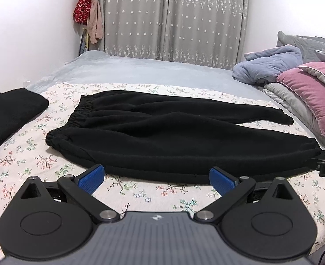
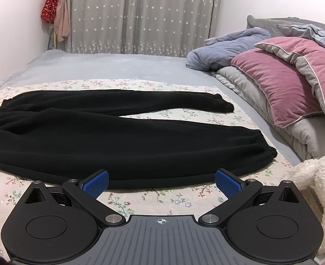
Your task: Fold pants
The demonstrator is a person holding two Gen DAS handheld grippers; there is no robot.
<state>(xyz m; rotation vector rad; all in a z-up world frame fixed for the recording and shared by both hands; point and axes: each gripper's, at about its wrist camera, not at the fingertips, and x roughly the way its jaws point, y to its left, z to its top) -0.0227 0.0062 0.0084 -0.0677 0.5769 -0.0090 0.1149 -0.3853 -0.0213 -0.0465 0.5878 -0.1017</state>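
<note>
even soft indoor light, sharp, fisheye-curved edges

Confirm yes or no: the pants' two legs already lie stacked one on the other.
No: in the right wrist view the black pants lie flat with both legs apart, floral sheet showing between them.

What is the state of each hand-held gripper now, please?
Left hand-held gripper: open, holding nothing, just short of the black pants.
Right hand-held gripper: open, holding nothing, near the same pants.
</note>
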